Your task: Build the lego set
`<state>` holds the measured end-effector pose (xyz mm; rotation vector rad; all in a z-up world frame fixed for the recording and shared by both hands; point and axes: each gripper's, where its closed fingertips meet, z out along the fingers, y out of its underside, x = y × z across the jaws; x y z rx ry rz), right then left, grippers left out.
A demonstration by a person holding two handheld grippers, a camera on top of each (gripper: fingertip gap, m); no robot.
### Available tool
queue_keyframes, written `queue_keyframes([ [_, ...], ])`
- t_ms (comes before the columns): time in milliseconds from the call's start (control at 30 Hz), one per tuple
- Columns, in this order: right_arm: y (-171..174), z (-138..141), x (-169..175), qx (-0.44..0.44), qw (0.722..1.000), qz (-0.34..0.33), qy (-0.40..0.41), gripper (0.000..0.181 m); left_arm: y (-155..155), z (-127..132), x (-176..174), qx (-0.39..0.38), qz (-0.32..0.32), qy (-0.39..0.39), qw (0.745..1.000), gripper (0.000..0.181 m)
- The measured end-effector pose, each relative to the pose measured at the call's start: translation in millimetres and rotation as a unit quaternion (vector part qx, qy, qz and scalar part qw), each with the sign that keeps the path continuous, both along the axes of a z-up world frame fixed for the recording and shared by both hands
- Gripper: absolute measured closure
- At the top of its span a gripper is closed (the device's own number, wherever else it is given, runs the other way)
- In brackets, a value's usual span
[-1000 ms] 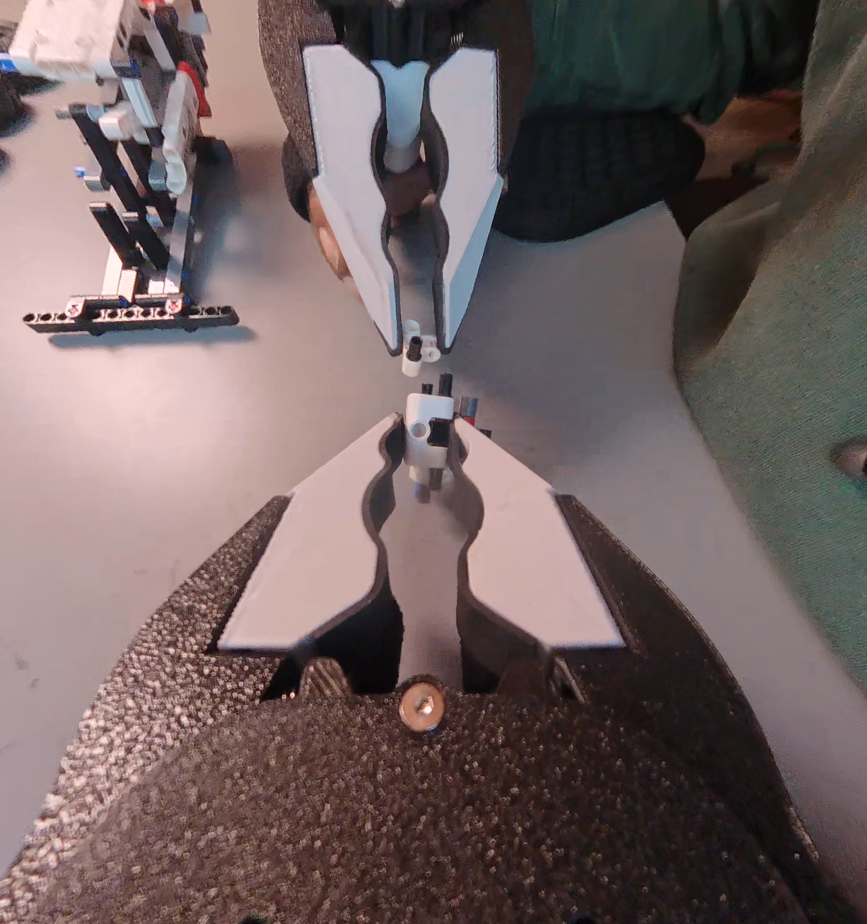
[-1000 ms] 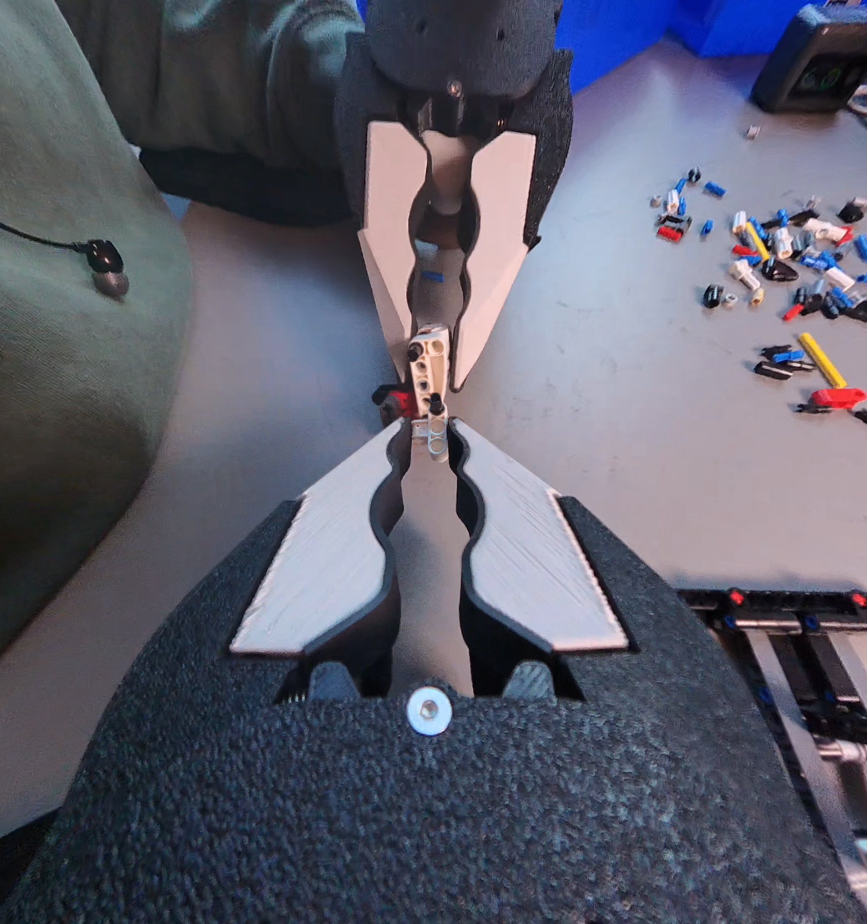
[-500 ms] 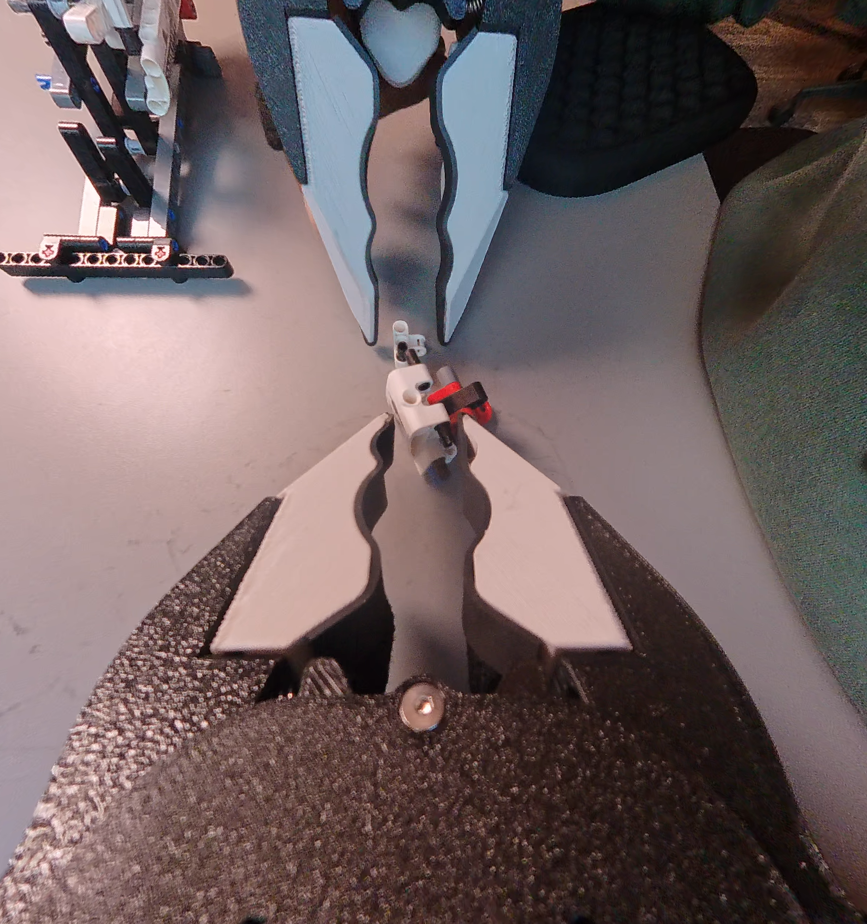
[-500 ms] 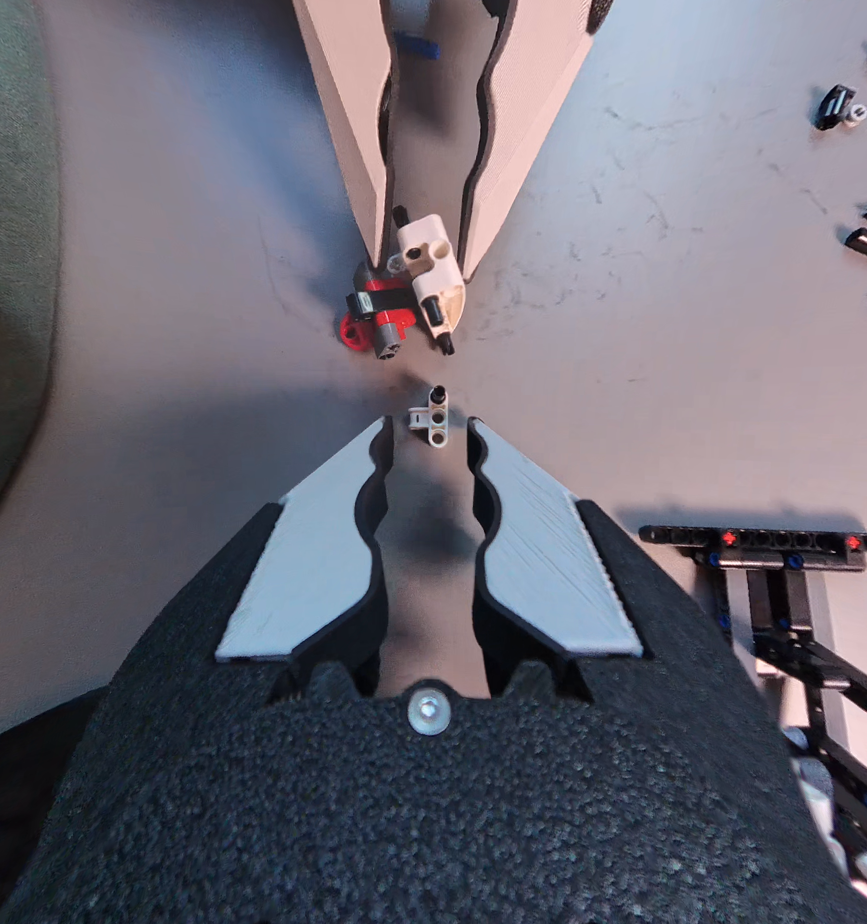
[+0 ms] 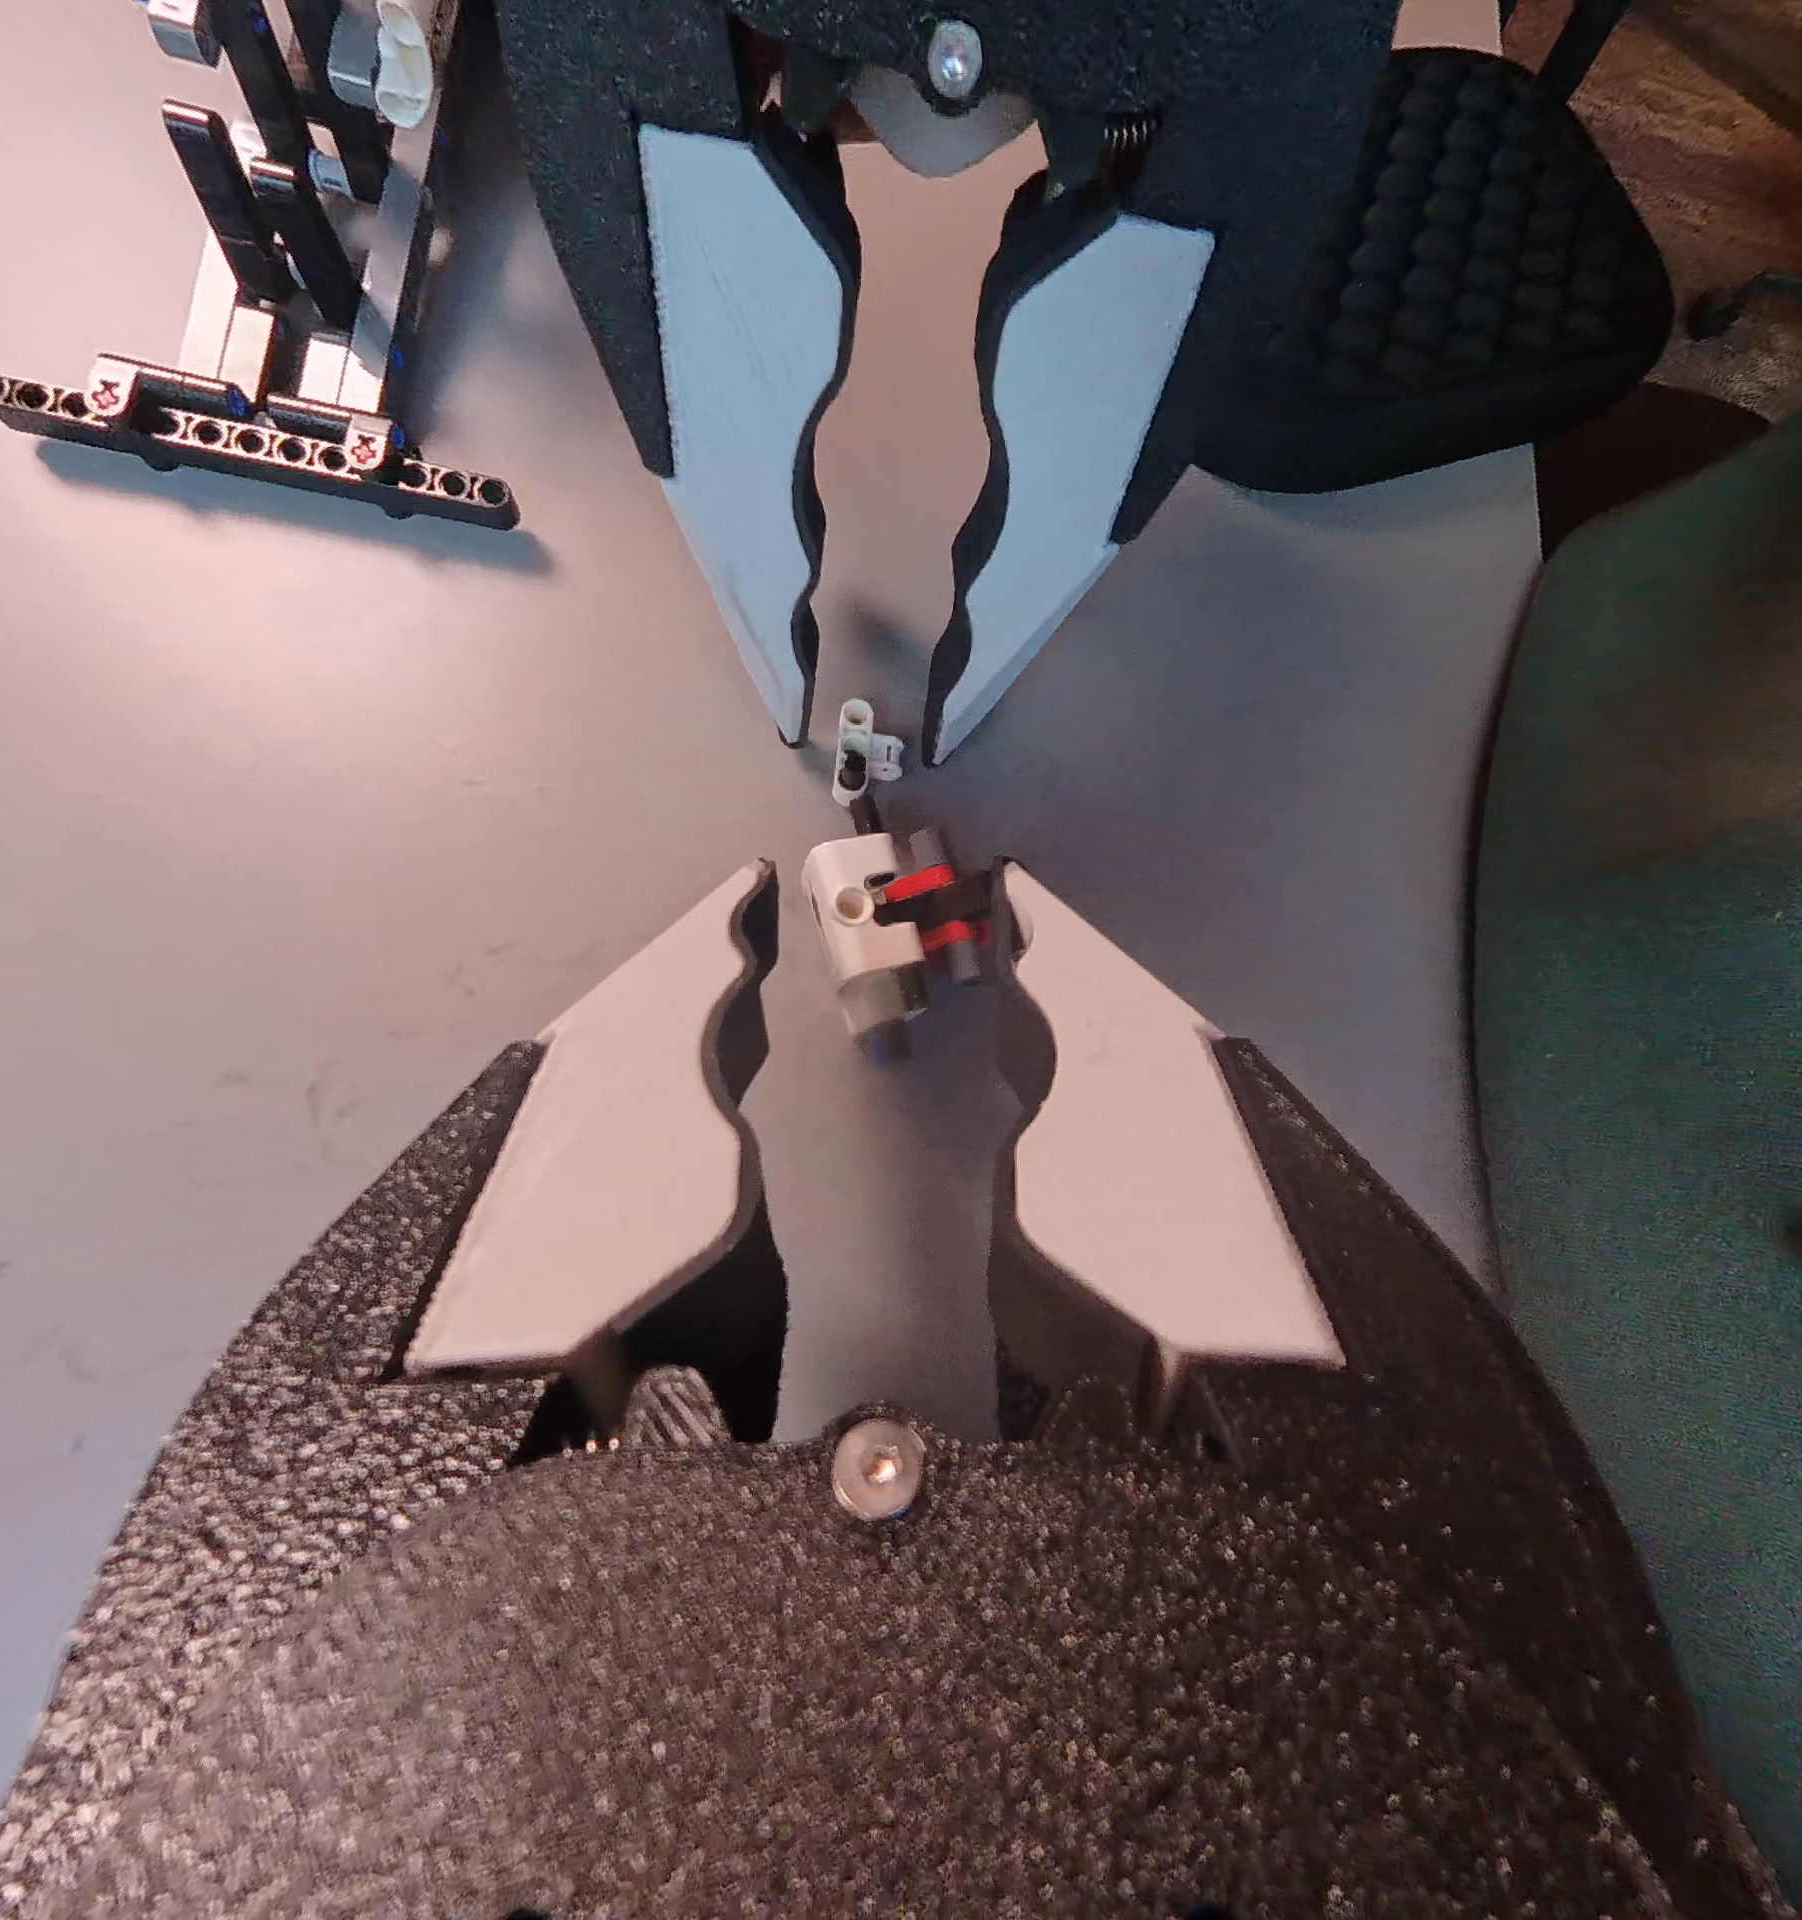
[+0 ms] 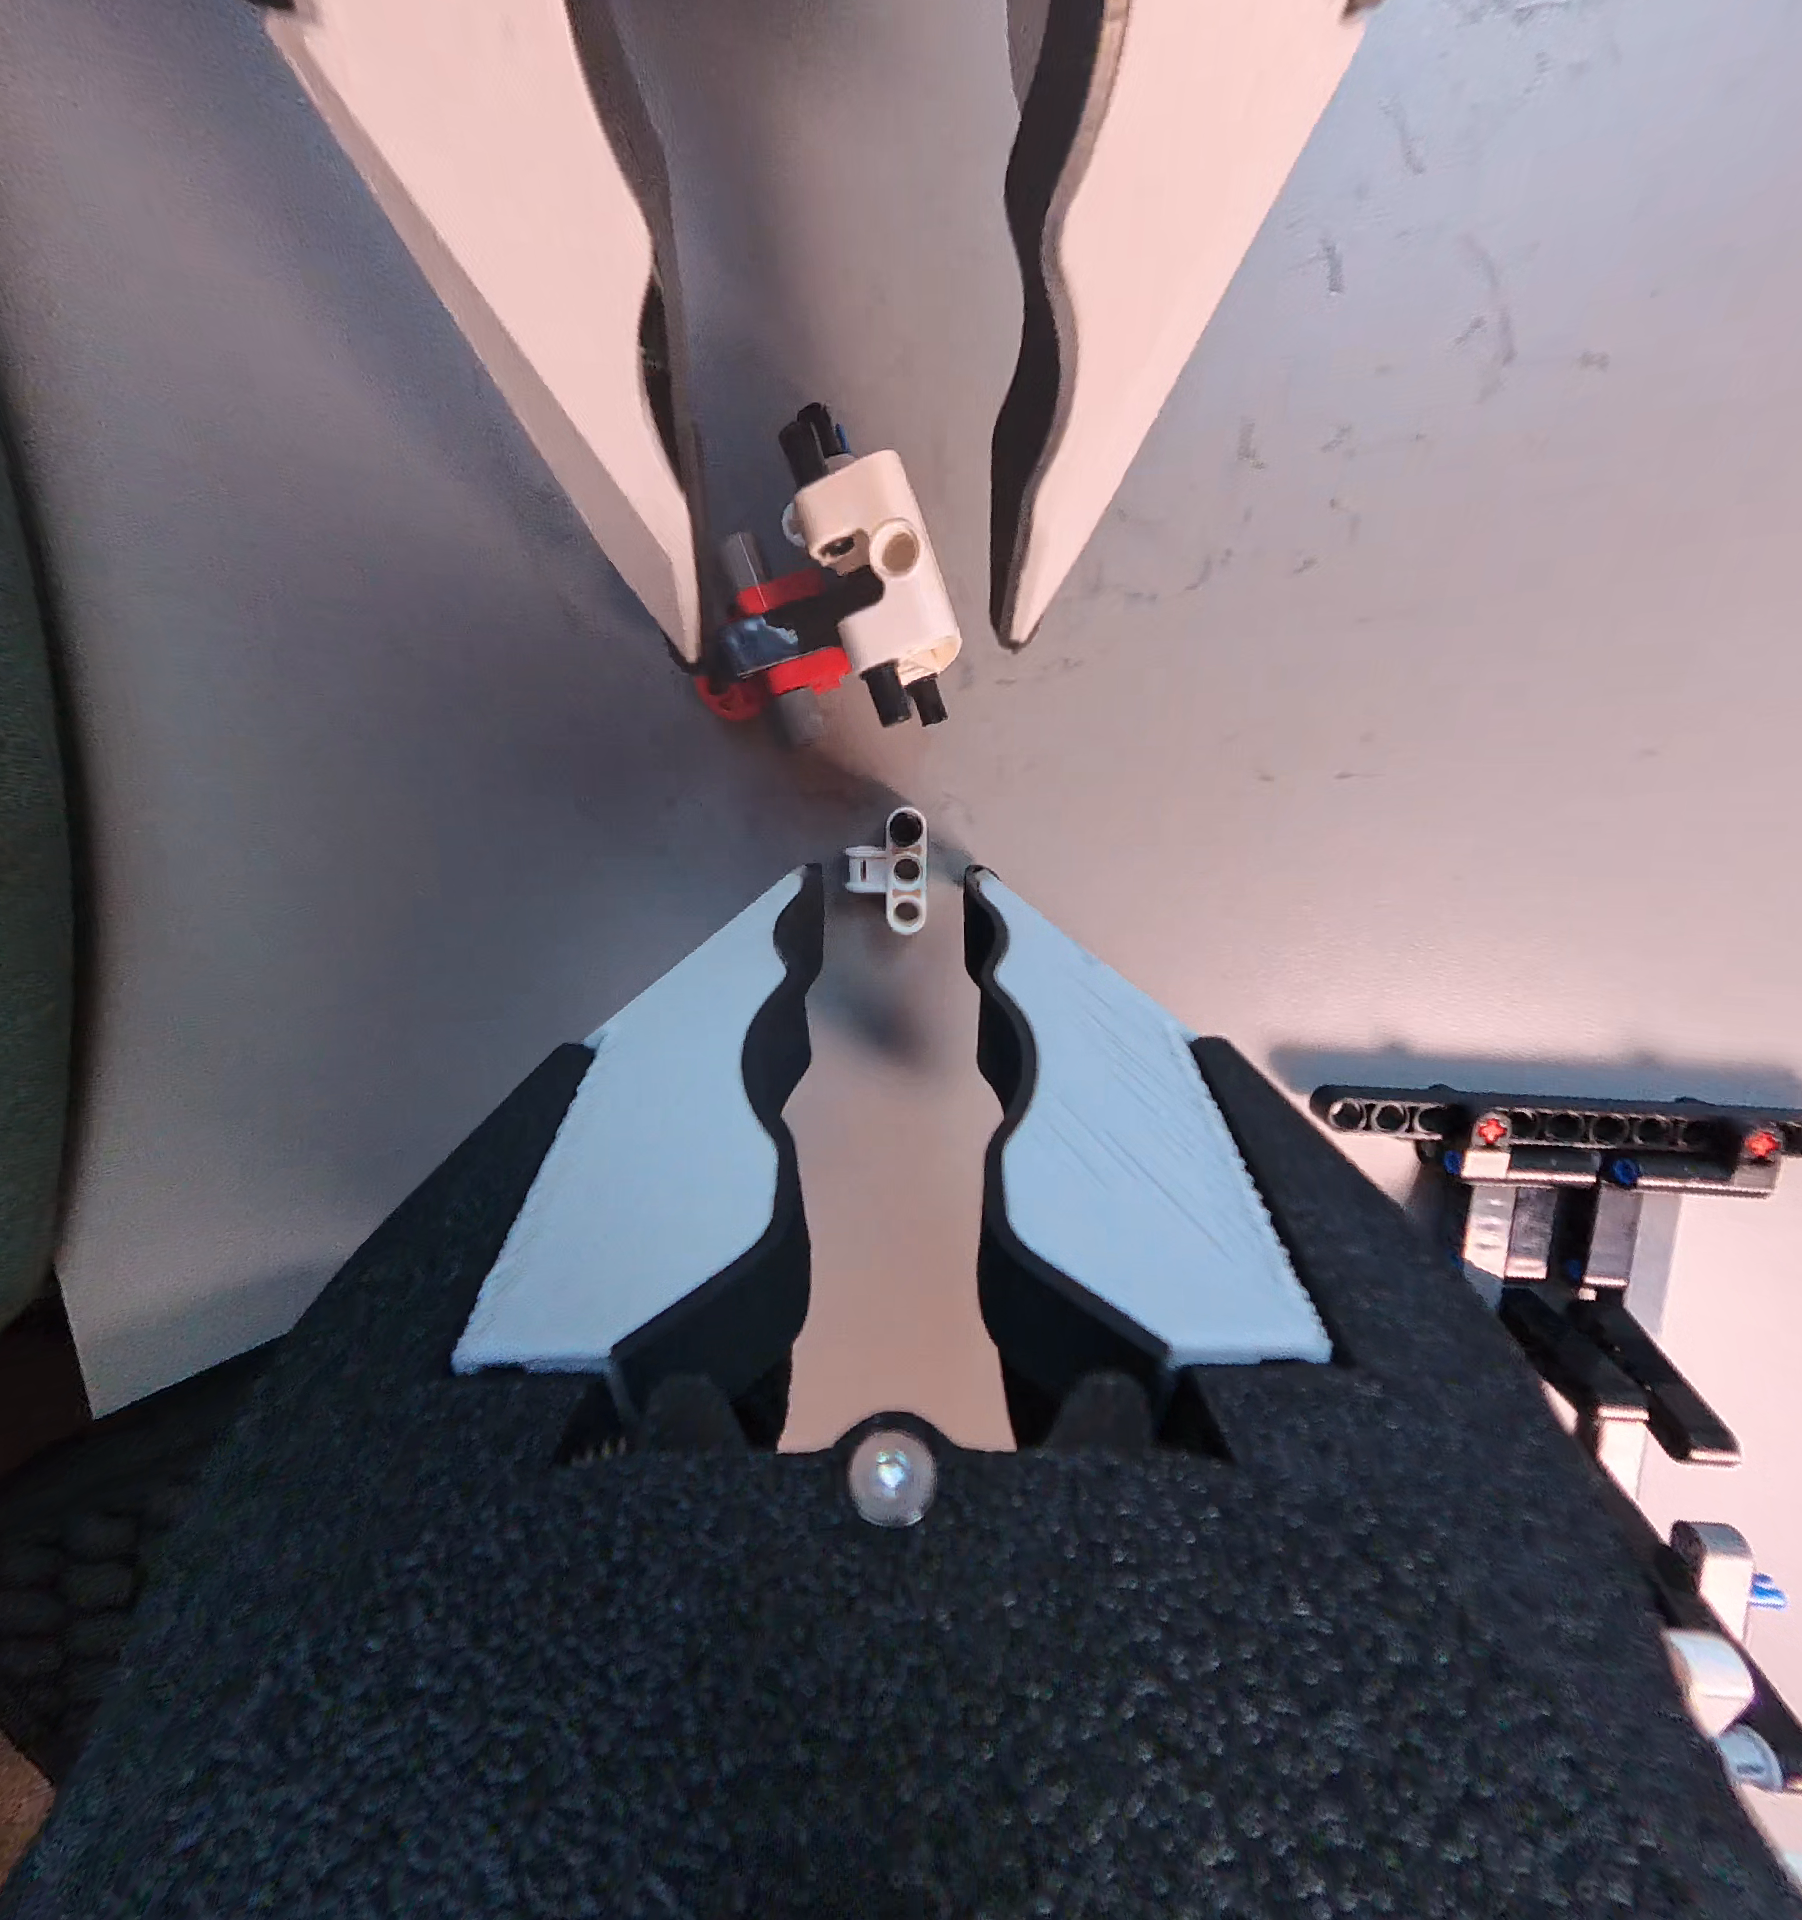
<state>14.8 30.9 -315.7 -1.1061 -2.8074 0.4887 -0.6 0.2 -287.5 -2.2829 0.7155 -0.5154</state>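
Both jaws have spread and hold nothing, so my subassembly (image 5: pixel 881 925) and connector (image 5: pixel 864 750) lie just apart on the surface (image 5: pixel 305 831) between them, and I judge a careless regrasp could skid the small connector away.

Grippers: two, the left gripper (image 5: pixel 881 878) and the right gripper (image 6: pixel 892 875), tips facing each other over the desk (image 5: pixel 253 831).
Small lego sub-assemblies: one, white block with red and black parts (image 5: pixel 892 920), near the desk's middle.
Loose small pieces: one, a light grey connector (image 6: pixel 899 868).
Large lego builds: one, black-and-grey frame (image 5: pixel 253 416), toward the desk's far left corner in the left wrist view.
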Motion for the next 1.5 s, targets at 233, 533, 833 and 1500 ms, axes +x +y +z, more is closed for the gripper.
queue_keyframes([
  [233, 3.6, 2.9, 3.1, -0.002, 1.0, 0.002, 0.004, 0.16, -1.1, -7.1, -1.4, -0.025, 0.013, 0.002, 1.0, 0.146],
  [533, 4.9, -2.3, -1.7, 0.002, 0.999, 0.032, 0.012, 0.174, -2.6, -9.9, -3.7, -0.039, 0.01, -0.014, 0.999, 0.163],
  [833, -3.4, 42.7, -8.9, -0.224, 0.951, -0.026, 0.211, 0.174, -3.9, 15.1, 1.5, 0.049, -0.017, -0.1, 0.994, 0.165],
  [1500, -13.6, 112.6, -10.4, -0.422, 0.847, -0.068, 0.317, 0.174, 4.9, 84.1, -2.2, 0.212, -0.022, -0.25, 0.944, 0.165],
])
